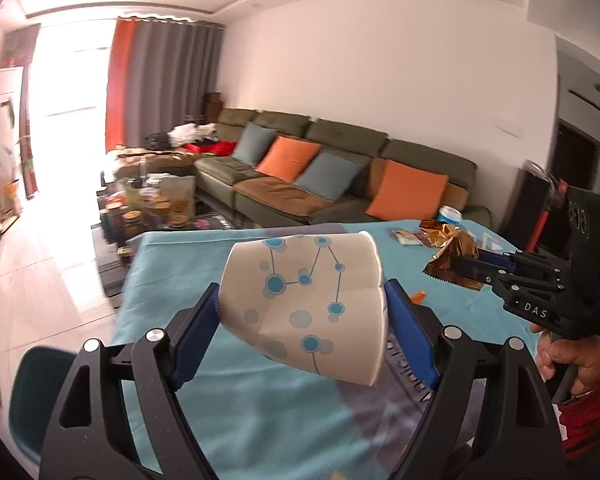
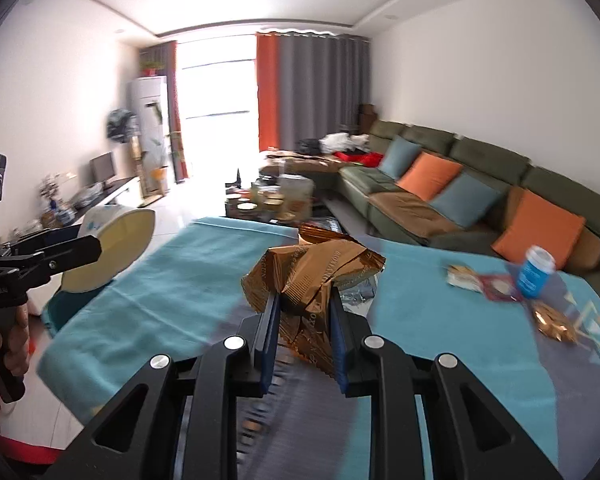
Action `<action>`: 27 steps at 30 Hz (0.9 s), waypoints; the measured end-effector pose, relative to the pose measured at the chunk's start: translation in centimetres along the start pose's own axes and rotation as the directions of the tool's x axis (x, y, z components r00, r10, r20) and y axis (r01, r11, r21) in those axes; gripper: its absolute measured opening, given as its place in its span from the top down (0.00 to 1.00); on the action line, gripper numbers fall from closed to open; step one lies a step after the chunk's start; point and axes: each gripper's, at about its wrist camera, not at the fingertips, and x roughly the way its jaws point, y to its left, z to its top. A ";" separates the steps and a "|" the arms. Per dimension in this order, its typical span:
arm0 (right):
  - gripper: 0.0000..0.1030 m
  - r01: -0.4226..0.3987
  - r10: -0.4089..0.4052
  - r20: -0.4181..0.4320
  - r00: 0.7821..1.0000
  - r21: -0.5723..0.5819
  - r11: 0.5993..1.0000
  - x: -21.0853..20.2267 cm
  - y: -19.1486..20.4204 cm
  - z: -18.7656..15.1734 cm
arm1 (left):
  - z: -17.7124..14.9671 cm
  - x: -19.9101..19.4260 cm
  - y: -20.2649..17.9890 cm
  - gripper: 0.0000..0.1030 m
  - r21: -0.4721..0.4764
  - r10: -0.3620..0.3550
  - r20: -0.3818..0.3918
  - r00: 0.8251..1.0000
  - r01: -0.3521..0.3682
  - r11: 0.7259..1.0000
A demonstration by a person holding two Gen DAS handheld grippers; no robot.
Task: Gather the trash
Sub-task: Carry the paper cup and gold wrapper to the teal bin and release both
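Observation:
My left gripper [image 1: 302, 302] is shut on a white paper cup [image 1: 304, 304] with blue dots, squashed between its blue pads and held above the teal tablecloth [image 1: 172, 280]. The cup also shows in the right wrist view [image 2: 112, 248] at the left. My right gripper [image 2: 305, 312] is shut on a crumpled gold-brown foil wrapper [image 2: 312, 276], held above the table. It also shows in the left wrist view [image 1: 458, 270] at the right, with the wrapper [image 1: 448, 244].
On the table's right part lie a blue and white small bottle [image 2: 536, 272], flat snack packets [image 2: 484, 282] and a gold wrapper [image 2: 554, 320]. A green sofa [image 2: 460, 184] with orange and blue cushions stands behind. A cluttered coffee table [image 2: 272, 200] is farther back.

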 end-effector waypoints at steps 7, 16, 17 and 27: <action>0.79 -0.134 0.133 -0.011 0.991 -0.088 0.987 1.9 5.5 1.4 | -1.4 -5.8 3.3 0.22 -0.039 0.129 0.033 0.991 -0.128 0.991; 0.79 -0.281 0.275 -0.058 0.960 -0.164 0.946 4.9 12.1 3.4 | -3.7 -11.6 7.9 0.22 -0.117 0.272 0.026 0.962 -0.268 0.956; 0.79 -0.293 0.287 -0.062 0.956 -0.169 0.941 5.0 12.6 3.5 | -4.0 -12.1 8.3 0.22 -0.122 0.284 0.024 0.958 -0.279 0.952; 0.79 -0.450 0.423 -0.158 0.892 -0.239 0.861 9.1 19.9 5.5 | -6.9 -17.5 14.6 0.22 -0.208 0.424 -0.020 0.905 -0.419 0.884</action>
